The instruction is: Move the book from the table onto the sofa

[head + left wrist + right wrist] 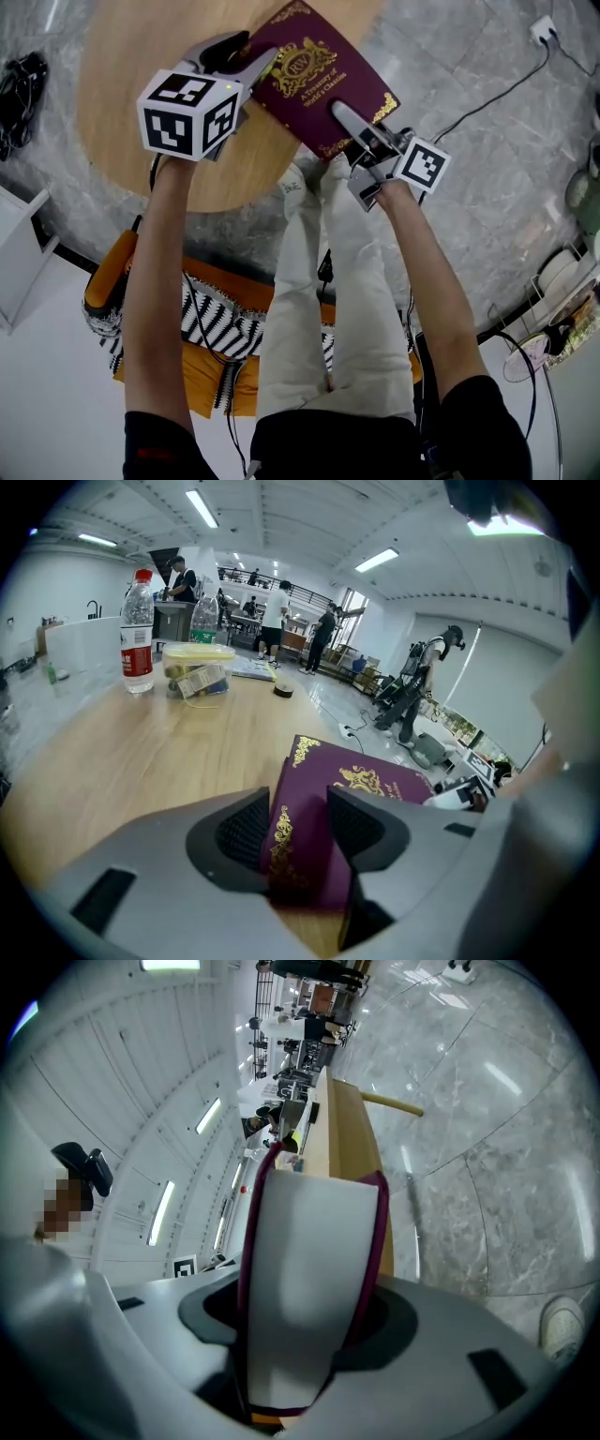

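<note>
A maroon book (309,75) with gold print lies on the round wooden table (141,112), its near corner past the table's edge. My left gripper (253,58) has its jaws over the book's left corner. In the left gripper view that corner (300,855) stands between both pads, squeezed by the gripper (298,832). My right gripper (352,122) holds the near right edge, one finger (349,120) lying on the cover. In the right gripper view the white page block (309,1269) fills the gripper (305,1321), both covers against the pads.
On the table's far side stand a water bottle (138,630), a plastic box (198,670) and a tape roll (282,690). Several people stand beyond. Below my light-trousered legs (328,281) is orange and striped upholstery (211,328). A cable and socket strip (542,30) lie on the marble floor.
</note>
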Demonstrator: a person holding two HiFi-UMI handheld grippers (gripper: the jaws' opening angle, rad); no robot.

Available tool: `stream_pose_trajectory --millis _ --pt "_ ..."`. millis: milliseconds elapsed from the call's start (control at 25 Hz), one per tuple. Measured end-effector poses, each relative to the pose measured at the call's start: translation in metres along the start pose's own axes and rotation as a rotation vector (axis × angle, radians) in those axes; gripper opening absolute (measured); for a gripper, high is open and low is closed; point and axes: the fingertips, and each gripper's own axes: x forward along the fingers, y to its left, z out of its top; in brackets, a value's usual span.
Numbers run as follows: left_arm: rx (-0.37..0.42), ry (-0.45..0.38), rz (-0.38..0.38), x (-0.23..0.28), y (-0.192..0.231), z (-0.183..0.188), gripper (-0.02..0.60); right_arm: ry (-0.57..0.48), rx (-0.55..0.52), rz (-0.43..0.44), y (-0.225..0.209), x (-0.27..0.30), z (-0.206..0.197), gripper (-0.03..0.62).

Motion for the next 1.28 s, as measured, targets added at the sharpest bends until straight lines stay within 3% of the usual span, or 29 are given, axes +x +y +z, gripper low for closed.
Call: stream_pose_trajectory --millis 200,400,640,920,1080,1280 --pt "-0.052 -0.009 -0.012 -0.004 0.002 0.0 0.202 -0.002 -0.019 0.0 0.01 -0.001 0.006 0.251" --pt "-0.056 -0.006 0.0 -0.013 0.003 -0.001 0.201 0.015 -0.052 -0.036 0.018 -0.004 0.011 0.242" --pt "-0.098 -0.062 0.039 -0.035 0.007 0.008 0.196 0.053 -0.117 -0.074 0.032 -0.007 0.017 0.241" --pt "-0.114 -0.114 0.083 -0.083 -0.01 0.012 0.133 0.073 -0.243 -0.121 0.072 -0.011 0.024 0.241" --pt "-0.16 -0.184 0.126 -0.111 -0.019 0.031 0.073 0.077 -0.382 -0.156 0.109 -0.011 0.04 0.241" --pt "-0.211 -0.268 0.141 -0.15 -0.037 0.06 0.026 0.102 -0.461 -0.164 0.161 -0.012 0.048 0.239"
